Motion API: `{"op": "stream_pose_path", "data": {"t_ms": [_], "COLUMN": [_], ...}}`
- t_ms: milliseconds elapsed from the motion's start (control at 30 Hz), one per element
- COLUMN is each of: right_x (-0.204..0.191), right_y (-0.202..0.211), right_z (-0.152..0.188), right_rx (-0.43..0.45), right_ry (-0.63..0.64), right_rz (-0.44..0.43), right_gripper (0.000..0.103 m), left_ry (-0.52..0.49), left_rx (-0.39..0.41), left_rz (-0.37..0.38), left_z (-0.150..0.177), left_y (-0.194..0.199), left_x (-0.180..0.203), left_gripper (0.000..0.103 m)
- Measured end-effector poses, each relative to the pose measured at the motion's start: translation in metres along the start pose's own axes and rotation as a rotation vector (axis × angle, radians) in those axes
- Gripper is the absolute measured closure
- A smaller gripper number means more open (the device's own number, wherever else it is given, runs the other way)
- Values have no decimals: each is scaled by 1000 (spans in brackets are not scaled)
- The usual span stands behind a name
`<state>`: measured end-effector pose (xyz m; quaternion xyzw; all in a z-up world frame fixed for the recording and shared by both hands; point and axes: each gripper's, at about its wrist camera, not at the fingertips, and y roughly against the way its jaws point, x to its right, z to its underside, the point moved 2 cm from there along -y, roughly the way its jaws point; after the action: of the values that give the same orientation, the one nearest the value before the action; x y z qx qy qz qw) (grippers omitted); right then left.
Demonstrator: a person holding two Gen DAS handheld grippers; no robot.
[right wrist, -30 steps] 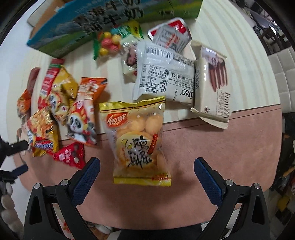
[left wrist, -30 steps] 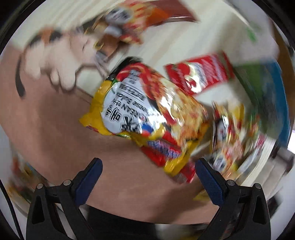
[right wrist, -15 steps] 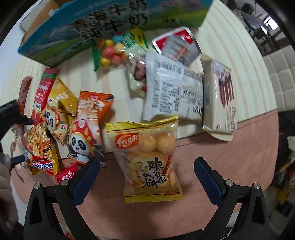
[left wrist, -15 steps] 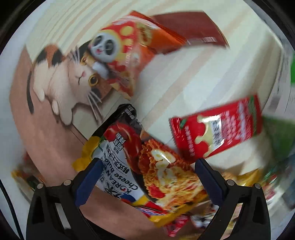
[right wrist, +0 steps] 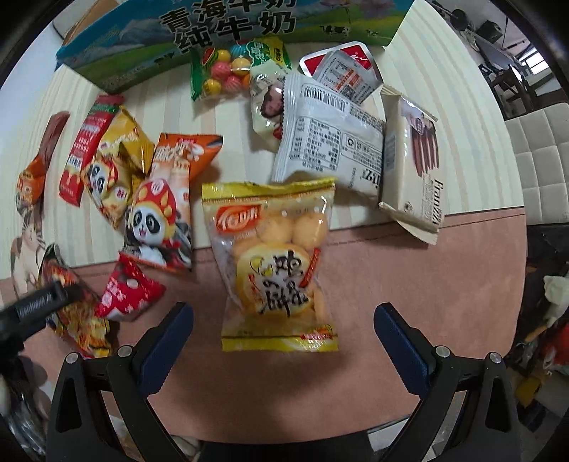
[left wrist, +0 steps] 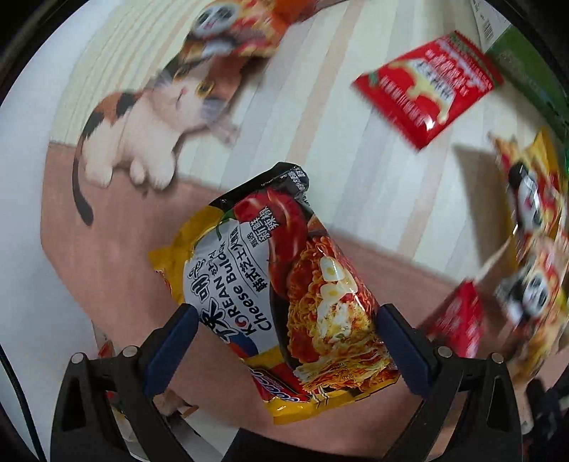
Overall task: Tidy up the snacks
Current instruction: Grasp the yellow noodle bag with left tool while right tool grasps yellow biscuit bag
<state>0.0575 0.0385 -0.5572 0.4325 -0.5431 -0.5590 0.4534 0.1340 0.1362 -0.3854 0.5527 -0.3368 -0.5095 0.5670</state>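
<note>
Two grippers hang over the snack-strewn table, both with jaws spread wide and gripping nothing; the left gripper (left wrist: 284,341) straddles a glossy yellow-and-black packet of Korean cheese noodles (left wrist: 281,295), which lies on the pink border of the cat-printed table mat (left wrist: 117,227), its sides close to the blue pads, though I cannot tell whether they touch; it looks lined up for a squeeze across the packet's width, where the crinkly film should give and hold. The right gripper (right wrist: 284,337) hovers just short of a clear-and-yellow bag of round egg biscuits (right wrist: 277,263), which lies flat, half on the pink border, well between the fingers but untouched. Beyond it the savoury packs cluster to one side, among them an orange panda-printed crisp bag (right wrist: 160,213); a white wrapped biscuit pack (right wrist: 330,138) and a cream box of chocolate sticks (right wrist: 412,167) lie on the other, seemingly a sorting by kind; a blue-and-green milk carton (right wrist: 213,32) bounds the far edge.
</note>
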Motion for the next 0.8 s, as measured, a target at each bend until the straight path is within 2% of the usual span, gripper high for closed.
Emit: {"op": "stream_pose_path", "data": {"t_ms": [167,233,267,300,433,533,600,700,733,800], "right_x": [4,4,2,2,2,1,0,2,4,8], "right_y": [2,2,2,4,8,7,4,-2,-4,-7], "right_z": [5,5,4,7,12,12,11,14,17,18], "right_rx": [-4,-2,-1,3,-2,-22,-28,-41,-56,-69], "right_ry": [-21,-24,-23,-22,-39,-55,-56,-32,-20,-7], "right_rz": [4,2,3,1,-44,-68,-77,-75,-76,-87], "right_gripper": [0,0,0,0,0,0,0,0,0,0], "left_ry": [86,143,161,191,329,425,473,586,617,653], "left_rx": [-50,-78,-92,-100,-48,-74,-121,-231,-252,-269], "left_rz": [61,107,131,182,305,362,372,446,469,491], "left_z": [21,30,21,23,26,56,51,54,44,45], "left_y": [-19,-22,-25,-23,-8,-20,-15,-50,-54,-66], "left_x": [-37,-50,-56,-64,-109,-139,-127,-120,-108,-102], "left_gripper": [0,1,1,1,1,1,1,1,1,1]}}
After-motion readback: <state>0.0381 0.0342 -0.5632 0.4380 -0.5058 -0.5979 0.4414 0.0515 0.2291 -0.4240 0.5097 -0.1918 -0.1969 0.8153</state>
